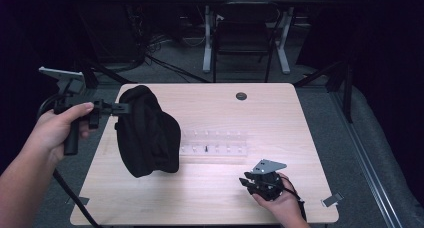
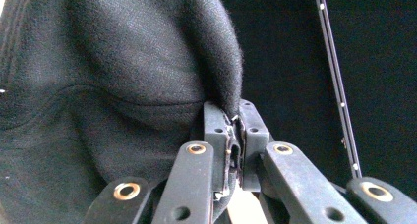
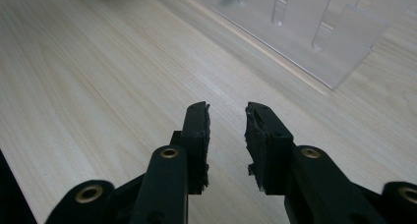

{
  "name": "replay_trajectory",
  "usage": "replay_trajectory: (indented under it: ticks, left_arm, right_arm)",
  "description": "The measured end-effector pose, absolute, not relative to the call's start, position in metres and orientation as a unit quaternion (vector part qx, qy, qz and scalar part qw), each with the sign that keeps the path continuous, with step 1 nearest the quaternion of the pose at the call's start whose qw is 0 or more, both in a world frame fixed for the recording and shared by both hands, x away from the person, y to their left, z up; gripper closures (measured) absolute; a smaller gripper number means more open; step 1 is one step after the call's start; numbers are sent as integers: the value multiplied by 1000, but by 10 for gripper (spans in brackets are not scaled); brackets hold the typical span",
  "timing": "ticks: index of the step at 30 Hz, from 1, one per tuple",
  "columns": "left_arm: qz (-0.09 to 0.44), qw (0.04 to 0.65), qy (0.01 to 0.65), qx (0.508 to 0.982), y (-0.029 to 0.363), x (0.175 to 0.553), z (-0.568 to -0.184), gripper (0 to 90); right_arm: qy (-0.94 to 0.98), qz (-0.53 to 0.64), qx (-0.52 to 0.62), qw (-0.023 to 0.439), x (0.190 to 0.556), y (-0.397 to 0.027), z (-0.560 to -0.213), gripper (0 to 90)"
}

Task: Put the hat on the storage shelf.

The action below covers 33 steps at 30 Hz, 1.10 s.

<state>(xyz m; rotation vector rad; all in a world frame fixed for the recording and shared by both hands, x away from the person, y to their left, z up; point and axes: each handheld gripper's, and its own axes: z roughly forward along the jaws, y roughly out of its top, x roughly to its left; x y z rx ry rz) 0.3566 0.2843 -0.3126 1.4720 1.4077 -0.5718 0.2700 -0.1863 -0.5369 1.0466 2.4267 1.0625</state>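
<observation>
Nearest the person, the right gripper rests low over the front right of the pale wooden worktop, its jaws partly apart with nothing between them. Just beyond it lies a clear acrylic rack with upright slots, flat on the wood and beside the hanging cloth. To the left, the left gripper is held level above the worktop's left edge, jaws shut tight on a fold of the black garment. The garment is thick, matte and seamed, bunched into a rounded hanging mass whose lower end reaches the worktop. Farther back, a round cable hole sits near the far edge.
</observation>
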Motion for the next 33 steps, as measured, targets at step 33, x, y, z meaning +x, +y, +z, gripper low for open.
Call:
replay_trajectory:
  ticks: [33]
  left_arm:
    - [-222,489,592,601,226,400,-301,861]
  right_arm:
    - [839,375,368,144,270,-191,-536,702]
